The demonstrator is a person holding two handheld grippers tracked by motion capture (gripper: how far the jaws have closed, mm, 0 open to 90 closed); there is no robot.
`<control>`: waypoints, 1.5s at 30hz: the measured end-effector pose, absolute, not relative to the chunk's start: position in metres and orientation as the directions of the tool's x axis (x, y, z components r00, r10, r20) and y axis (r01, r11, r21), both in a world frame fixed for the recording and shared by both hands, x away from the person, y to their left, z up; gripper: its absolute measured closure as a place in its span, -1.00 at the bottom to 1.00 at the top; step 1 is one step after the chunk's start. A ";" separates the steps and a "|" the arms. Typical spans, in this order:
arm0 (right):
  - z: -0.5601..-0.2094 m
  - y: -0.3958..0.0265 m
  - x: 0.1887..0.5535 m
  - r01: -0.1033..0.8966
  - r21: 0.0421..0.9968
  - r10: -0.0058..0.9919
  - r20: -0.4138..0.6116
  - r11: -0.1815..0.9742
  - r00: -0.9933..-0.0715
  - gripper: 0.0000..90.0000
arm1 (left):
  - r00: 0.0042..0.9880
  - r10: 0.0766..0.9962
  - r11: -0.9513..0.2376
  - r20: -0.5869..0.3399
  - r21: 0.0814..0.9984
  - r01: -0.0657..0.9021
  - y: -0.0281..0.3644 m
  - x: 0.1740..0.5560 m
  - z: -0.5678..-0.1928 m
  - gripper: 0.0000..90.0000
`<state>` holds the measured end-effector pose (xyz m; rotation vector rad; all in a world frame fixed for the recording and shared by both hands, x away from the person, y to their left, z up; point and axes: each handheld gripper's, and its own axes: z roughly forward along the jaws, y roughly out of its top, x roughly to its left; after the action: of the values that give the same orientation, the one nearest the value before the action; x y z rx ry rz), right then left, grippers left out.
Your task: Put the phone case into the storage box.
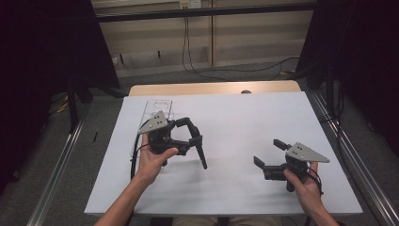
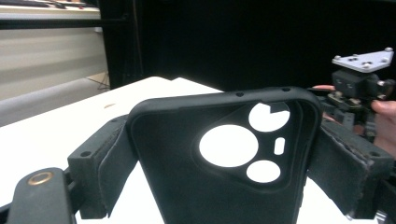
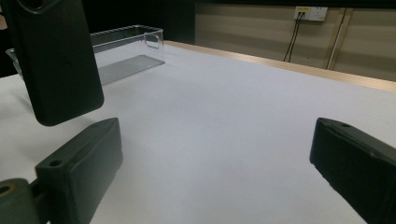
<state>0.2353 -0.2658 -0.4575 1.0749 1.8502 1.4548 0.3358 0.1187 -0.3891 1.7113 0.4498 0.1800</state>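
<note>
My phone case (image 2: 219,158) runs off the bottom edge in the left gripper view; its top is cropped in the right gripper view.

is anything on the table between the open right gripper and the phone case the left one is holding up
Nothing visible. The black phone case sits clamped in the left gripper, lifted off the white table. Bare tabletop lies between it and the right gripper. The clear tray sits behind, off that line.

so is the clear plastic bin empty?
Looks empty: the clear plastic bin shows a bare ribbed floor through its walls. The black phone case is clamped in the left gripper.
</note>
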 end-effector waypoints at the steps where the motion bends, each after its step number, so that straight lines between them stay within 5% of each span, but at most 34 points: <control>1: -0.457 -0.269 0.234 0.252 0.962 0.848 0.044 0.107 -0.528 -0.96 | 0.906 0.400 -0.118 -0.138 0.972 0.201 0.120 0.336 -0.389 -0.70; 14: -0.462 -0.300 0.211 0.236 0.970 0.918 0.047 0.052 -0.395 -1.00 | 0.857 0.499 -0.097 -0.125 0.975 0.198 0.135 0.339 -0.381 -0.70; 45: -0.467 -0.304 0.209 0.230 0.973 0.903 0.069 0.034 -0.425 -1.00 | 0.747 0.657 -0.093 -0.096 0.974 0.206 0.170 0.364 -0.343 -0.71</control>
<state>0.2086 -0.3042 -0.4675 1.1534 1.7117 1.4271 0.3638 0.1699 -0.3431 1.6564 0.6996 0.4337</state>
